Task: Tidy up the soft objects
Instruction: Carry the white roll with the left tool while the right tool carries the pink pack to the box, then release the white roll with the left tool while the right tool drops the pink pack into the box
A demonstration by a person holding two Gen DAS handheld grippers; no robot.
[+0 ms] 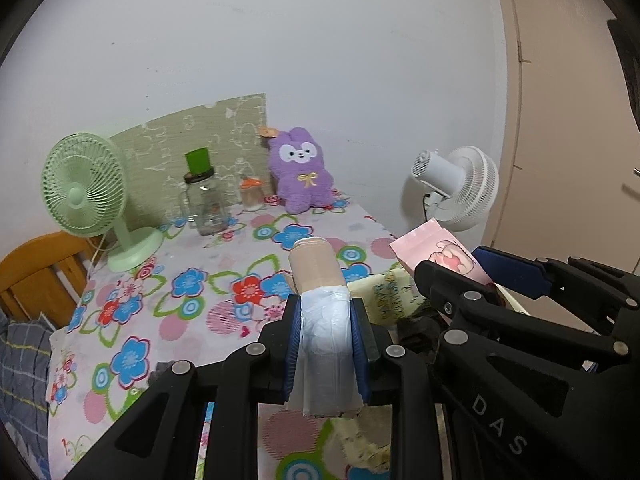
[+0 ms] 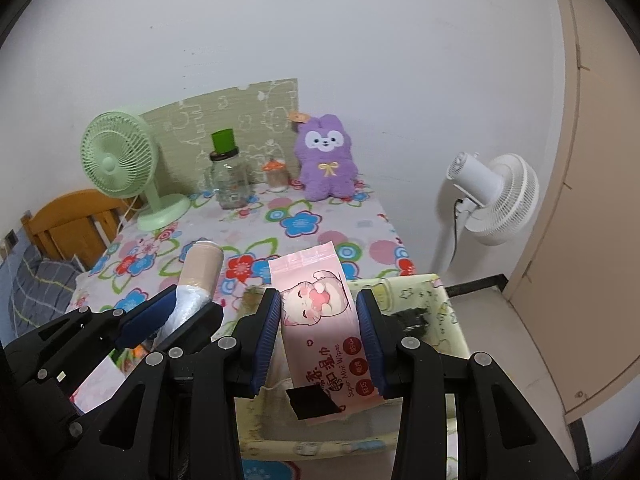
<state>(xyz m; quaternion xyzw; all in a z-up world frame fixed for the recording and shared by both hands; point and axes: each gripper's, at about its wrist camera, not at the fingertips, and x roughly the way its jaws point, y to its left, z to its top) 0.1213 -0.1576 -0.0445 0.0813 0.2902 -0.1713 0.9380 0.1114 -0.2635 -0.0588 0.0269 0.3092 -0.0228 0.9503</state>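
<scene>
My left gripper (image 1: 326,312) is shut on a roll of white plastic bags on a tan core (image 1: 320,280), held above the floral table. It also shows in the right wrist view (image 2: 198,276). My right gripper (image 2: 318,304) is shut on a pink pack of wet wipes (image 2: 320,320), held over a pale yellow fabric box (image 2: 448,312). The pack also shows in the left wrist view (image 1: 440,256). A purple plush rabbit (image 1: 302,172) sits upright at the table's far edge against the wall.
A green desk fan (image 1: 86,196), a glass jar with a green cup on top (image 1: 204,200) and a small orange-lidded jar (image 1: 251,194) stand at the back. A white fan (image 2: 492,196) stands right of the table. A wooden chair (image 2: 68,224) is left.
</scene>
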